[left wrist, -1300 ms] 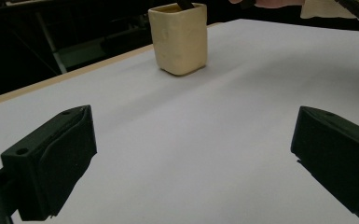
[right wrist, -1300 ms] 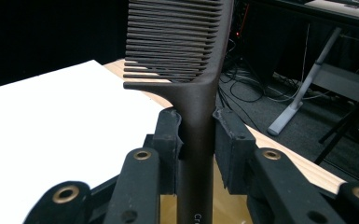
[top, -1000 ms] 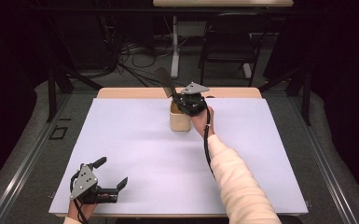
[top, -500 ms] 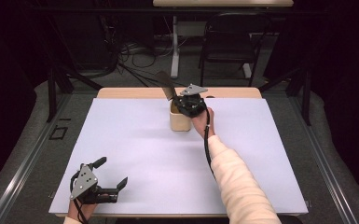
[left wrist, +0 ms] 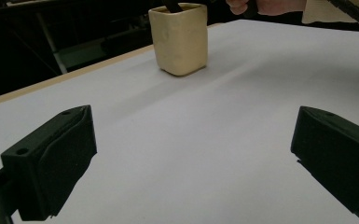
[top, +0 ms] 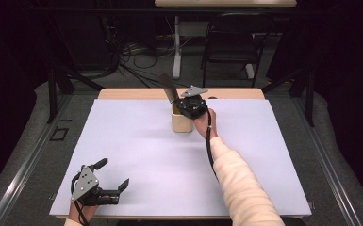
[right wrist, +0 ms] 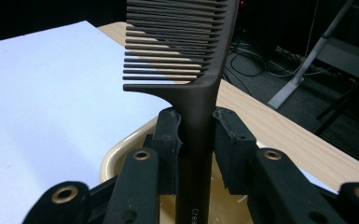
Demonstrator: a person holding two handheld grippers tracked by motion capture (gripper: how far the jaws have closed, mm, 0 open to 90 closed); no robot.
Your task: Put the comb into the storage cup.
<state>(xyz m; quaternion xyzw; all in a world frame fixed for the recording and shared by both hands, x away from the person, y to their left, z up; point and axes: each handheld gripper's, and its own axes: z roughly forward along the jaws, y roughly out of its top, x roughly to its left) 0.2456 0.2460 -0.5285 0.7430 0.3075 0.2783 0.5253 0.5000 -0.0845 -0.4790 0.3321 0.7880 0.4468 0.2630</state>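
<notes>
Holding steady: nothing has shifted across the last second; both hands and every item sit as in the earlier high views.

Item 1, comb: dark brown, wide-toothed, upright, teeth uppermost, handle reaching down into the cup. Pinched on its handle by the right gripper, pads pressed against both sides. In the high view the comb leans toward 11 o'clock above the cup.

Item 2, cup: cream, squarish, standing on the white table cover toward 12 o'clock, near the far edge.

Item 3, left gripper: jaws spread wide, nothing between them, resting at 7 o'clock, well apart from the cup.

Judgement: with no change, the placing of the comb in the cup seems paused at the point of release; the grip is not yet let go.
</notes>
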